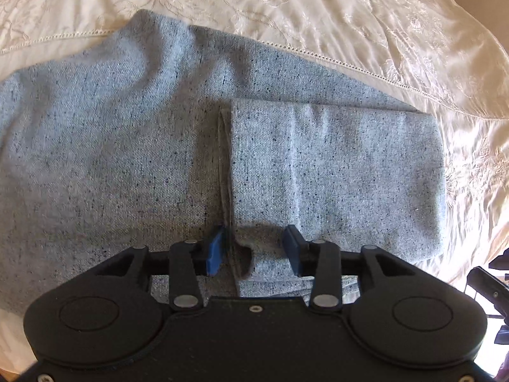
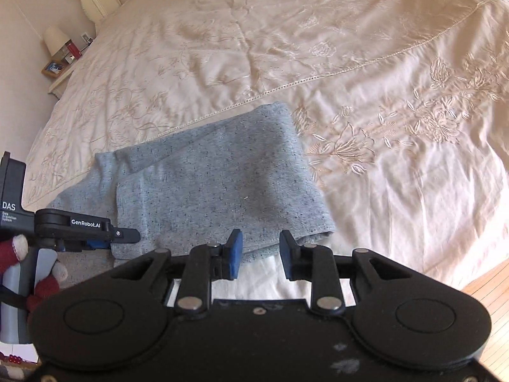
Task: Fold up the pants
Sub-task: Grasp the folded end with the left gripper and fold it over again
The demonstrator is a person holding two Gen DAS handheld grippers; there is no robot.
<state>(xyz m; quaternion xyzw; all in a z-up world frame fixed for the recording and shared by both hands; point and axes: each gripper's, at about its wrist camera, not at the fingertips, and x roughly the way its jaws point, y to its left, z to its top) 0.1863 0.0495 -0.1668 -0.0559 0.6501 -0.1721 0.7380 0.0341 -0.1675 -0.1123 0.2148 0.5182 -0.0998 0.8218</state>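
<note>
Black housing of the left tongs (image 1: 254,250) filled the bottom of the left wrist view, with 2 blue pads (image 1: 213,251) standing apart and released. Between them lay a puckered edge of the pants (image 1: 127,146), with clear gaps to both pads; whether the left pad touched the cloth could not be told. These grey speckled pants occupied the centre of that view, spread on the cream embroidered bedspread (image 1: 318,9). A folded-over portion (image 1: 334,172) lay on top at centre right, its straight edge running down toward the tongs.

In the right wrist view, the right tongs (image 2: 261,254) sat at lower centre, also released, with nothing between the pads. Their tips hovered over the near edge of the pants (image 2: 216,178), which lay at centre left of the frame on the bedspread (image 2: 318,47). At the left edge the left tongs appeared side-on (image 2: 95,227), over the garment's corner. A bedside stand with a lamp (image 2: 55,39) showed at upper left, and wooden floor (image 2: 490,286) at lower right.
</note>
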